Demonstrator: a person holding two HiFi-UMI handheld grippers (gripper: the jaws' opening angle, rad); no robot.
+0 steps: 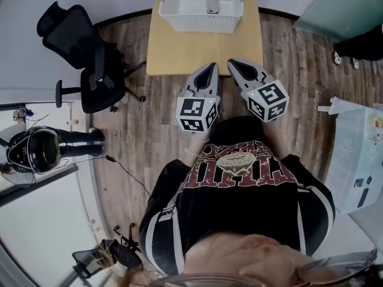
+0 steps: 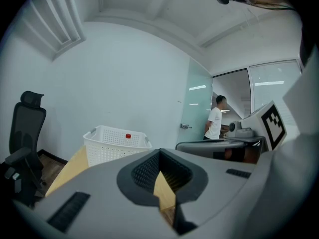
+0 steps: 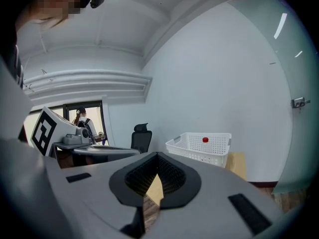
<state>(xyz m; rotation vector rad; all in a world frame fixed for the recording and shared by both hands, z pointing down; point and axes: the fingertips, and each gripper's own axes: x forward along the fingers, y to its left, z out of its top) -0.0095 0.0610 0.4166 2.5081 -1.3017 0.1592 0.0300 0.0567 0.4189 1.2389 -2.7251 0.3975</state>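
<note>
**Both grippers hovering shut and empty, short of the table**

The person is holding the left gripper [image 1: 210, 68] and the right gripper [image 1: 233, 63] side by side in front of the chest, both pointing toward the light wooden table [image 1: 179, 52]. In each gripper view the jaws are meeting at the tips with nothing between them; only a sliver of tabletop is showing through the hollow behind the ribbed pads. Neither gripper is touching anything.

Well apart from them, at the far end of the table, a white perforated plastic basket [image 1: 178, 21] is sitting against the wall. A small clear bottle with a red cap [image 1: 211, 0] is standing upright inside it, near the middle.

The bottle is probably going to handle as light and smooth-sided, likely thin plastic that gives under a hard squeeze. The body just below the cap is looking like the surest place to grip, reached from above because the basket walls are surrounding it. The basket itself seems light and fairly stiff, best taken by its rim.

No label on the bottle is readable. The marker cubes are carrying only black-and-white square patterns. The lettering on the person's dark shirt is too distorted to read. A black office chair [image 1: 84, 52] is standing left of the table.
</note>
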